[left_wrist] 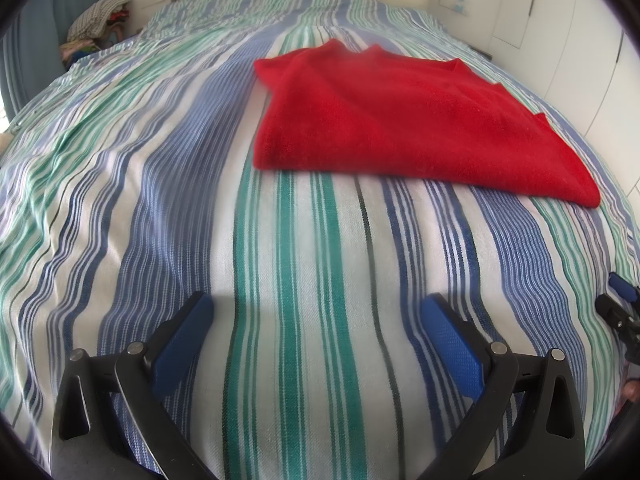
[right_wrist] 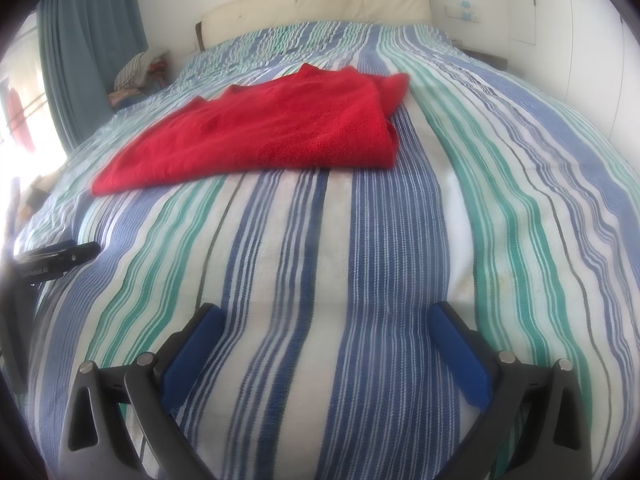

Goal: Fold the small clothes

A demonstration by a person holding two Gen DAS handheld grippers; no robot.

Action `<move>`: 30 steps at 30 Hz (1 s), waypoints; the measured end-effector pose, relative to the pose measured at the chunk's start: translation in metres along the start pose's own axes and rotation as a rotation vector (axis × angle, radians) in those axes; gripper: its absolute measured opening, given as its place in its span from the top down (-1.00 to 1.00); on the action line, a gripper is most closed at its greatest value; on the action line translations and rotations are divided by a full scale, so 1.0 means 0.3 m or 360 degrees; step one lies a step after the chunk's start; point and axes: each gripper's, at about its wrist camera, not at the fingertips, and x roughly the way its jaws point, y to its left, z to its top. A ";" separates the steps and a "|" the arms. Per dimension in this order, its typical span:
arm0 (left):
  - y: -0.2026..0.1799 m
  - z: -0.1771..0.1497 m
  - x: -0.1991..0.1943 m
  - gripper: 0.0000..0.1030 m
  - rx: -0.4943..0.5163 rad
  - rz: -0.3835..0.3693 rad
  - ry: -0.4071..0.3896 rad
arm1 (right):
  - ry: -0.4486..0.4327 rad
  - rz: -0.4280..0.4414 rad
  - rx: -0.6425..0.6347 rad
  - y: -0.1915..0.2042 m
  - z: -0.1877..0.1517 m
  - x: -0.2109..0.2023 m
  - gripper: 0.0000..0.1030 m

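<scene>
A red knitted garment lies folded flat on the striped bedspread, ahead and to the right in the left wrist view. In the right wrist view the garment lies ahead and to the left. My left gripper is open and empty, low over the bedspread, well short of the garment. My right gripper is open and empty too, also short of it. The right gripper shows at the right edge of the left wrist view; the left gripper shows at the left edge of the right wrist view.
A cream headboard stands at the far end of the bed. A pile of clothes sits at the far left beside a blue curtain. White wardrobe doors run along the right side.
</scene>
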 end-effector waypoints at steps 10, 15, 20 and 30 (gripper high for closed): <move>-0.002 0.001 0.001 -0.99 -0.0003 0.0003 -0.0003 | 0.0004 -0.0004 -0.0005 0.003 0.001 -0.002 -0.98; -0.005 0.004 0.001 -0.99 -0.0014 0.0009 0.0014 | 0.0005 -0.0004 -0.0006 0.004 0.000 -0.004 -0.99; 0.010 0.058 -0.021 -0.97 -0.0018 -0.0061 0.0265 | 0.0127 0.0025 -0.0033 0.013 0.044 -0.001 -1.00; 0.052 0.023 -0.343 -0.99 -0.0130 -0.0286 -0.0073 | 0.0043 0.0341 0.0589 -0.334 0.572 0.115 -0.90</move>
